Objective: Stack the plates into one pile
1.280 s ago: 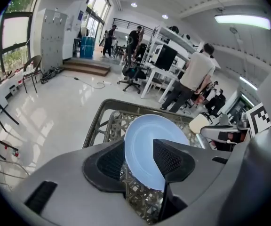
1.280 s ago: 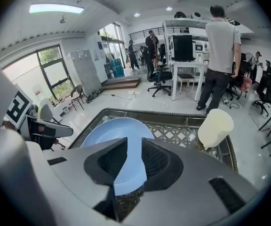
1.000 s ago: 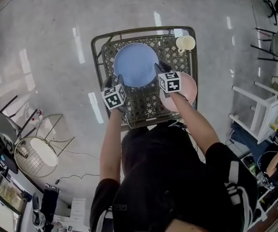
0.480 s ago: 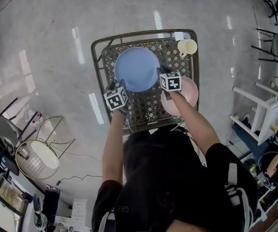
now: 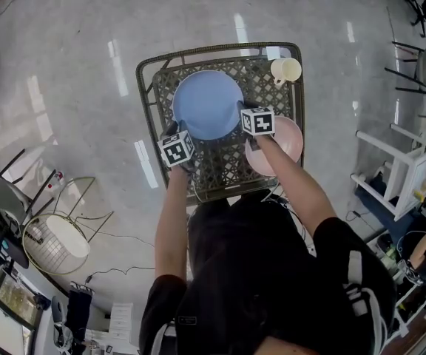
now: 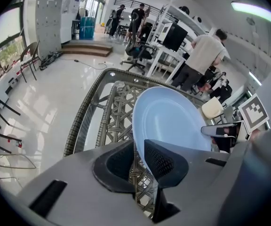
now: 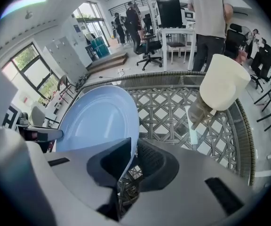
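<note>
Blue and glossy, the big plate lies on the wicker table: stiff, probably light, slippery (chips if dropped). Your left gripper and right gripper are closing on its opposite rims, so pinch deep and keep it level.

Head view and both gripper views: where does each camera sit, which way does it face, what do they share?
Head view: overhead, facing down at the wicker table; both forearms show.
Left gripper view: along the left gripper's jaws, closing on the blue plate.
Right gripper view: along the right gripper's closing jaws, same plate.
All share that plate.
</note>
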The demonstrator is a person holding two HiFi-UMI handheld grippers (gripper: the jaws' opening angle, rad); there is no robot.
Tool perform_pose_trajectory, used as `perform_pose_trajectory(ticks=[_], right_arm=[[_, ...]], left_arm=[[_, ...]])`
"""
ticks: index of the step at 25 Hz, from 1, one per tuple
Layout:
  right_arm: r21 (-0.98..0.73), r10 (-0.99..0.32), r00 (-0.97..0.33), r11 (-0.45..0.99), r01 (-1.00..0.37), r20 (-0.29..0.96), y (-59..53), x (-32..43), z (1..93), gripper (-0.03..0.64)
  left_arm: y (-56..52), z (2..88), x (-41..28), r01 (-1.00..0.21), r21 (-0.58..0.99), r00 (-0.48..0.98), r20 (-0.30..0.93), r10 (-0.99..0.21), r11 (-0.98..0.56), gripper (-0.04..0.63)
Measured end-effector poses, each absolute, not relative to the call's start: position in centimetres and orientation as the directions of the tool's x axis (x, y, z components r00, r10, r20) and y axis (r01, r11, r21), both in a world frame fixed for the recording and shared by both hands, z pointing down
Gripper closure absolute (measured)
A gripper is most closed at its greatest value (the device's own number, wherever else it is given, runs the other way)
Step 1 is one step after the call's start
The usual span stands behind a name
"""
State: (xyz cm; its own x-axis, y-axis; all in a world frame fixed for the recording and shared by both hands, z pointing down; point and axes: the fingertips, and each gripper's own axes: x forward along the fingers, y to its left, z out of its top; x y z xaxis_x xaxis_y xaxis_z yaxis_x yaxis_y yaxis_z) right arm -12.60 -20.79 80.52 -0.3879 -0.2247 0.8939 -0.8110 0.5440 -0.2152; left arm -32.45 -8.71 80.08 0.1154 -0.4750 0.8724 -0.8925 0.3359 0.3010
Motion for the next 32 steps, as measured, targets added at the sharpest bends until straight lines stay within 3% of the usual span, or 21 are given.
perform_pose_trajectory(ticks=[20, 32], right_arm=[[-0.263, -0.281, -0.462, 0.534, -0.803, 0.841, -19.9, -11.7, 76.7, 0.588], [-0.293, -0.324, -0.505, 0.524, -0.800, 0.800, -17.9, -5.8, 70.8, 0.589]], left_arm=[[-6.4, 76.3, -30.8, -0.884, 0.293, 0.063, 0.846, -0.529, 0.364, 0.538], [-4.5, 70.0, -25.1, -0.892, 0.301, 0.052, 0.811, -0.583, 0.339, 0.540]])
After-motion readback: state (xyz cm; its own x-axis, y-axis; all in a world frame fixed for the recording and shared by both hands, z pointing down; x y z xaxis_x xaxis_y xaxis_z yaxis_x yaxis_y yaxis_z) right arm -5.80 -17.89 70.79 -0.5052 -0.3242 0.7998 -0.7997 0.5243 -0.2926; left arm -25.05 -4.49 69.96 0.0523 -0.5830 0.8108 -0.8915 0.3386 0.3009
